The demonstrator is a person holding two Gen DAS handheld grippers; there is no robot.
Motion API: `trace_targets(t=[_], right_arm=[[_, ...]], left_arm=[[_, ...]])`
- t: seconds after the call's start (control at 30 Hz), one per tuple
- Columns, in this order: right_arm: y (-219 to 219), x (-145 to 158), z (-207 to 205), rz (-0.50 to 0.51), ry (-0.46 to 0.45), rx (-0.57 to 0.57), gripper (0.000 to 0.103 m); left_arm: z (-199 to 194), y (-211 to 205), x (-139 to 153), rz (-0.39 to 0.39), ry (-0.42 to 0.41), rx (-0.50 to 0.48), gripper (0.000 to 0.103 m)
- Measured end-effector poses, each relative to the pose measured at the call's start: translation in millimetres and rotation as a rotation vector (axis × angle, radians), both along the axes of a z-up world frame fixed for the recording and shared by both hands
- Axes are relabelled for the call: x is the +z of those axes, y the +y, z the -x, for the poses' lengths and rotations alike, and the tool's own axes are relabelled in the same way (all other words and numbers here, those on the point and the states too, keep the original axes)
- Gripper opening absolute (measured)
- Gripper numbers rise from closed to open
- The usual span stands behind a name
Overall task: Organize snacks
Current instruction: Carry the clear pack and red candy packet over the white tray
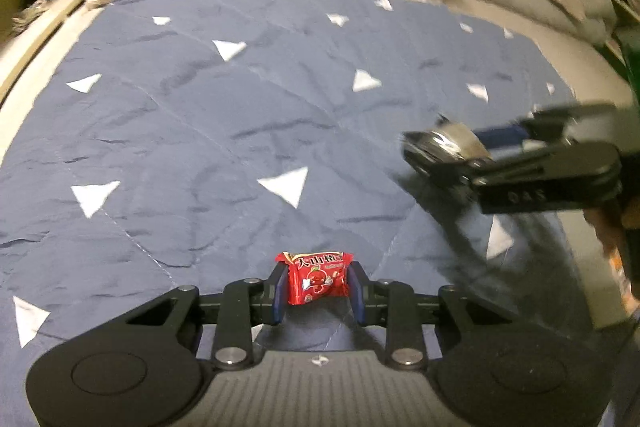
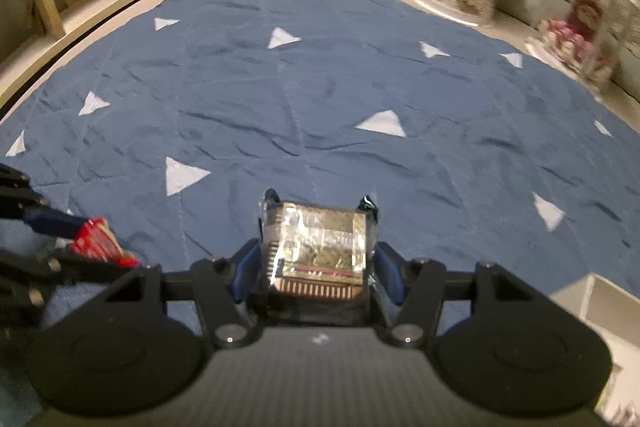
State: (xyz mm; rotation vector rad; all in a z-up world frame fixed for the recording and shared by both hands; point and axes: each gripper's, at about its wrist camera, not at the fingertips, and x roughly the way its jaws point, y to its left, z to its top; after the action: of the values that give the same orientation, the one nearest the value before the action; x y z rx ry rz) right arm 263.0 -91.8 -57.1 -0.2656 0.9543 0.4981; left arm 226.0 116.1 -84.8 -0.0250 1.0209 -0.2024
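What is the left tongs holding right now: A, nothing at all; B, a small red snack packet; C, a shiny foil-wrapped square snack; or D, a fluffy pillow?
B: the left tongs are shut on the small red snack packet, while the shiny foil-wrapped snack sits in the right tongs above the blue quilt.

Red snack packet [image 1: 316,277]; blue quilt [image 1: 200,115], white triangles.

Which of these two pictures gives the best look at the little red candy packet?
The left wrist view. The red candy packet sits centred and sharp between the left gripper's fingers, its printed front facing the camera. In the right wrist view the packet appears only at the left edge, blurred and edge-on.
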Motion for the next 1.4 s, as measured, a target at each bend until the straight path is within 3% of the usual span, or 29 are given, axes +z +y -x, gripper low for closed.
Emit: trace_targets(t=[0.3, 0.7, 1.1, 1.4], right_arm=[[-43.2, 48.8, 16.6, -0.069, -0.052, -0.090, 0.065], [-119.8, 99.5, 52.7, -0.129, -0.114, -0.196, 0.066], [-219.7, 114.9, 84.0, -0.168, -0.150, -0.374, 0.066], [-279.4, 94.7, 98.0, -0.092, -0.109, -0.461, 0.066]], left_arm=[[7.1, -15.1, 42.0, 0.058, -0.116, 0.050, 0.033], [19.6, -61.5, 86.2, 0.114, -0.218, 0.020, 0.033], [18.1, -140.5, 95.5, 0.172, -0.235, -0.097, 0.033], [9.3, -196.0, 84.7, 0.191, -0.204, -0.175, 0.033]])
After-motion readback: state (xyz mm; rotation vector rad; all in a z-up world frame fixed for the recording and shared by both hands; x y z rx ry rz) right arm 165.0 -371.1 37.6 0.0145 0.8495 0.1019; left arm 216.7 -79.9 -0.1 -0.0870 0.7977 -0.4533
